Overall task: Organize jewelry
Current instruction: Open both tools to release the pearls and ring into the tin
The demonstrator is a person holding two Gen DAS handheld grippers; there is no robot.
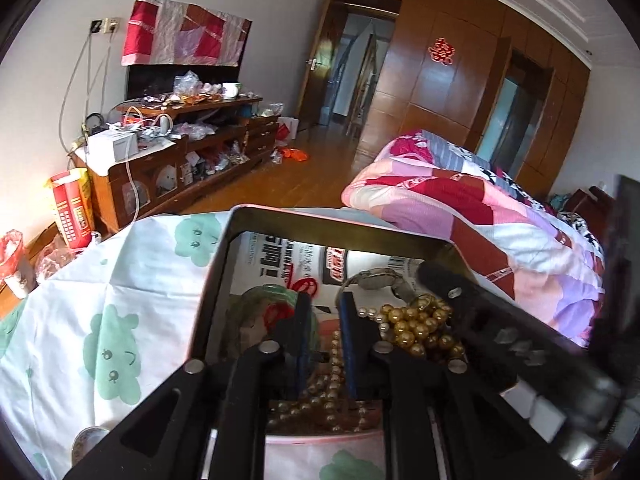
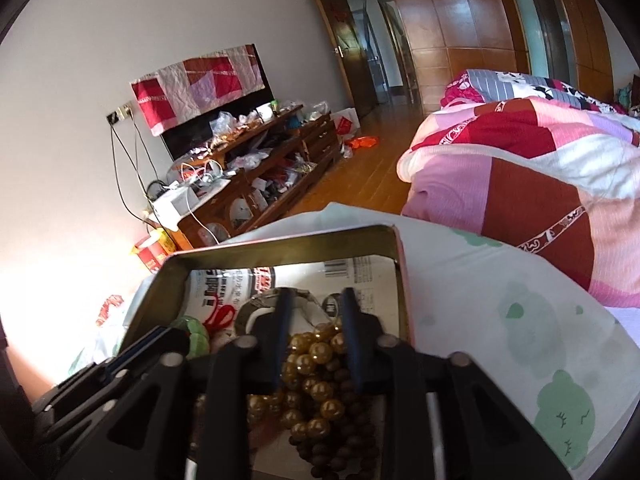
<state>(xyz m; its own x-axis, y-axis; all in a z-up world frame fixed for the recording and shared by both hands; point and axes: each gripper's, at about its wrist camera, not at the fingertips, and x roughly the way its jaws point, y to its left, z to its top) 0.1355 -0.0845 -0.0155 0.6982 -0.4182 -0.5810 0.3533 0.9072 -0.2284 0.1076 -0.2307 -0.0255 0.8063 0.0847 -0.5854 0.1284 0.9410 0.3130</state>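
A metal tin (image 1: pixel 320 218) (image 2: pixel 280 242) lined with printed paper sits on a white sheet with green prints. It holds a gold bead strand (image 1: pixel 420 326) (image 2: pixel 312 356), a small pearl strand (image 1: pixel 332 380), dark wooden beads (image 2: pixel 344 432), a silver watch (image 1: pixel 380 278) (image 2: pixel 264 300) and a green bangle (image 1: pixel 264 294) (image 2: pixel 192 330). My left gripper (image 1: pixel 326 300) is inside the tin, open, with the pearl strand between its fingers. My right gripper (image 2: pixel 316 296) is open over the gold beads. The right gripper also shows in the left wrist view (image 1: pixel 440 276).
The sheet (image 1: pixel 100 300) (image 2: pixel 520 320) covers the surface under the tin. A bed with a pink and red quilt (image 1: pixel 480 208) (image 2: pixel 540 168) is to the right. A cluttered wooden TV cabinet (image 1: pixel 180 152) (image 2: pixel 260 176) stands along the far wall. Wardrobes (image 1: pixel 440 92) stand behind.
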